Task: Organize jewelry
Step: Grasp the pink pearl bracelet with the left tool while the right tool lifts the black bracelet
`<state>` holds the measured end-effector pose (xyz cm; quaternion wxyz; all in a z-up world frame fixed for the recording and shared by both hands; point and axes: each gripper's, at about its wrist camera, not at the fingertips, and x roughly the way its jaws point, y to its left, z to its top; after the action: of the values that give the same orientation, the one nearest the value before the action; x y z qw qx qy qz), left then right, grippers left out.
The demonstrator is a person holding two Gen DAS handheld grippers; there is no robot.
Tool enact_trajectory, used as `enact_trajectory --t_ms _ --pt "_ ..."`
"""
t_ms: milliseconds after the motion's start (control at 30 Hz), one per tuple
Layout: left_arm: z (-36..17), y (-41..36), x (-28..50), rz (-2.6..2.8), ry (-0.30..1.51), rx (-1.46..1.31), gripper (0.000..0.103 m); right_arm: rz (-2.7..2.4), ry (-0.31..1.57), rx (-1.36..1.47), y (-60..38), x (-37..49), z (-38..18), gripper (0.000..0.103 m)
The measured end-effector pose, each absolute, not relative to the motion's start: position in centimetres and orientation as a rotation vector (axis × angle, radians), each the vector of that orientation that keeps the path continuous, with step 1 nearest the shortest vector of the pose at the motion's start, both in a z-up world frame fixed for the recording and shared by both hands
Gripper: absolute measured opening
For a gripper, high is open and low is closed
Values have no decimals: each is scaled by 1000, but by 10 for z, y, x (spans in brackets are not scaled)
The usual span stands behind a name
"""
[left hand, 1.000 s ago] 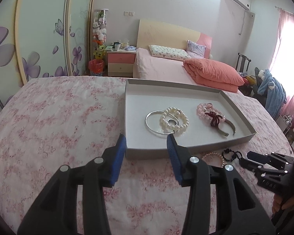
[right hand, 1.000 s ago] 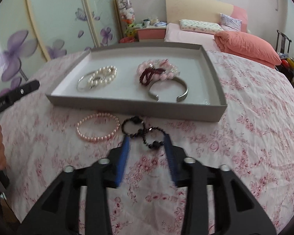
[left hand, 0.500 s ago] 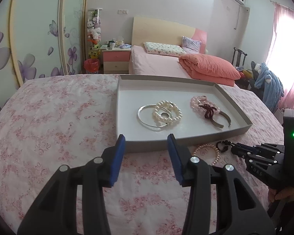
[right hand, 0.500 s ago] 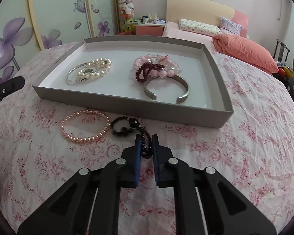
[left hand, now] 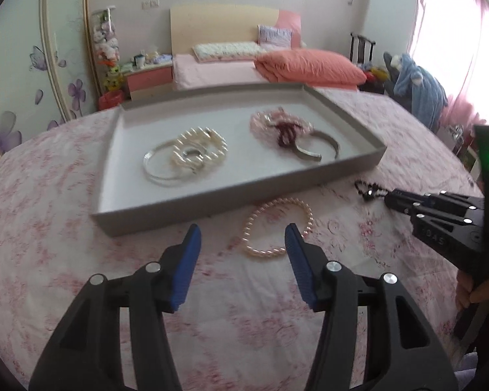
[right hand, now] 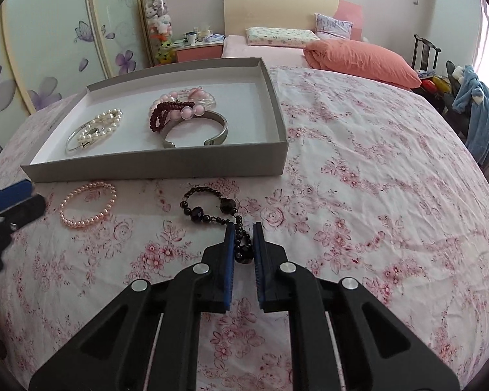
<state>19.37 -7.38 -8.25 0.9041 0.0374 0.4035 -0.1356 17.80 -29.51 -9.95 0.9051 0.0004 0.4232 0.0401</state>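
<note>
**Black beads clamped, pink pearls lined up**

Since a second ago the left gripper (left hand: 241, 238) has swung over to the pink pearl bracelet (left hand: 275, 226), which lies on the floral cloth (right hand: 358, 169) just beyond its fingertips; its jaws have just been opening, nothing between them. Meanwhile the right gripper (right hand: 243, 239) has closed and now pinches one end of the black bead bracelet (right hand: 212, 205). Just behind both, the grey tray (right hand: 153, 166) holds the white pearls (right hand: 102, 125), bangles and pink beads.

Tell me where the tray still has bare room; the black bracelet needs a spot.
The tray is bare along its far wall and right wall. The pearl bracelet and pink beads crowd the left and middle.
</note>
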Motion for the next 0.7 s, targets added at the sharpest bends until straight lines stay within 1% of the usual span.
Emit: enact_trajectory --t_ms 167,300,367,700 --pt "-97 -88 207 -267 889 101 37 97 874 -10 -291 177 -100 12" --pt "-105 -96 211 -237 893 157 20 111 874 -12 -287 178 -100 12" --pt "-105 -93 209 -234 893 173 13 122 875 -13 -284 178 -100 12" --pt "-102 -30 192 -136 897 147 12 233 877 -48 -249 174 -99 12"
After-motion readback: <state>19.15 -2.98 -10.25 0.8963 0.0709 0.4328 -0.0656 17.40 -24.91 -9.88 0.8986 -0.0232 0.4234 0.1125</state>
